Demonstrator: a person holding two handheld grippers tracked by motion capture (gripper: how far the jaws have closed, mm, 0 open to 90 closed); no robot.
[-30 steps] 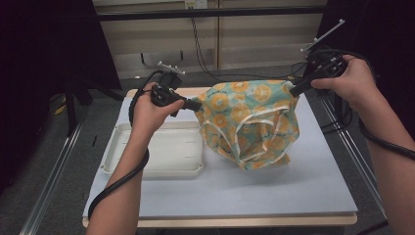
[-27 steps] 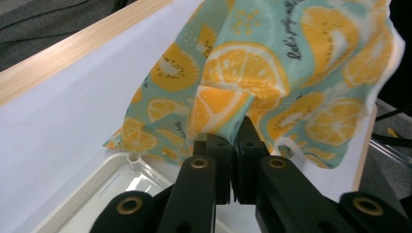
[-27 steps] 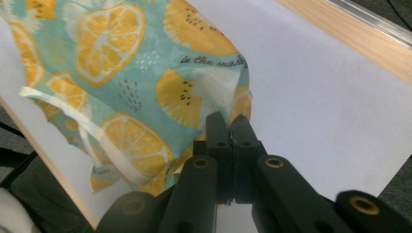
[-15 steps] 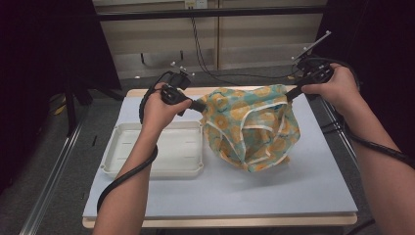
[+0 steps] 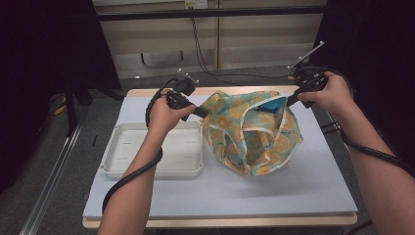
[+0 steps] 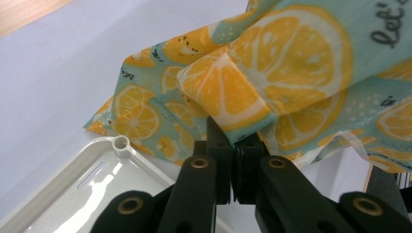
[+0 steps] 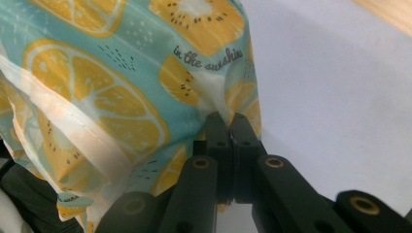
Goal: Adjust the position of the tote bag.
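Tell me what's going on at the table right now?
A person holds a lemon-print cloth stretched between two grippers. The left gripper is shut on one edge, the right gripper on the opposite edge. The cloth's lower part rests on the table, beside a white tray, which lies under the left forearm.

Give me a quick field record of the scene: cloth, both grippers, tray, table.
cloth: lemon-print fabric, held up at two edges, lower part bunched on the table
left gripper: shut on the cloth's left edge
right gripper: shut on the cloth's right edge
tray: white, empty, left of the cloth; a fold of cloth hangs by its corner, contact unclear
table: pale blue top
blue patch: something blue at the cloth's top opening, cannot tell what
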